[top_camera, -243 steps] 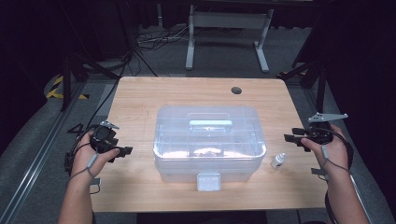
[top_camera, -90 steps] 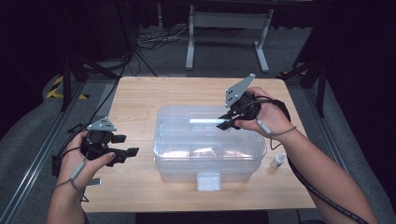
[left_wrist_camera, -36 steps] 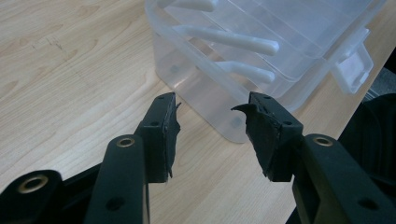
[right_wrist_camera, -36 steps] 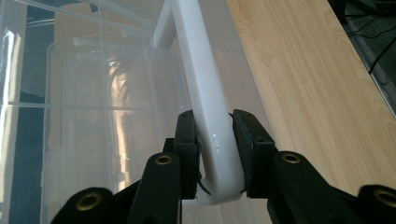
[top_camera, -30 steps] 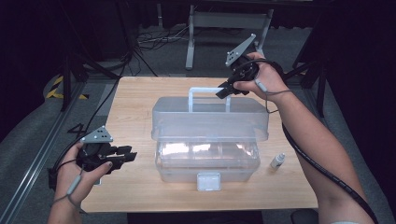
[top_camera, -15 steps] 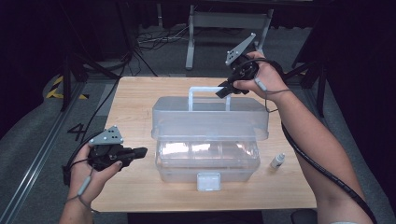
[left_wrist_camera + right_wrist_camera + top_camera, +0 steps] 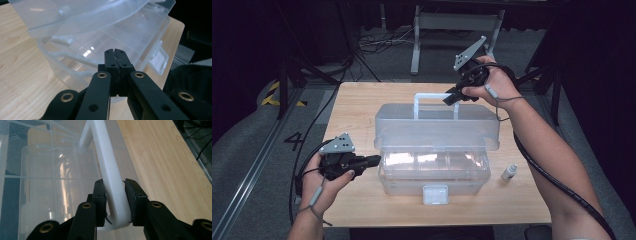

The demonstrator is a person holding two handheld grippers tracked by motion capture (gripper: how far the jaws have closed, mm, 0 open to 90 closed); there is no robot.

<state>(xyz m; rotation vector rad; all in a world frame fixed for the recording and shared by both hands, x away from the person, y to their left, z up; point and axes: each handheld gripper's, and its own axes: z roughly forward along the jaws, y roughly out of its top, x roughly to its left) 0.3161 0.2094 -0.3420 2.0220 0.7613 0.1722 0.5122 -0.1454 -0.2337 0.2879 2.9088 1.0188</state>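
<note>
A clear plastic toolbox point(image 7: 432, 175) stands mid-table with its lid point(image 7: 437, 127) tipped up and back. The lid's white handle point(image 7: 432, 96) is at the far side, and my right gripper point(image 7: 451, 98) is shut on its right end. In the right gripper view the pads point(image 7: 100, 192) press both sides of the handle point(image 7: 105, 157). My left gripper point(image 7: 374, 160) hovers at the box's left end, shut with nothing between its jaws. In the left gripper view the left gripper point(image 7: 115, 51) points at the open box point(image 7: 75, 62) under the raised lid point(image 7: 75, 15).
A small white bottle point(image 7: 509, 172) stands on the wooden table point(image 7: 357, 110) right of the box. The box's front latch point(image 7: 435, 194) faces the near edge. Dark floor, cables and a metal stand lie beyond the far edge.
My left gripper has moved right toward the box's left end and its jaws have shut. The right gripper and the raised lid have stayed put.
</note>
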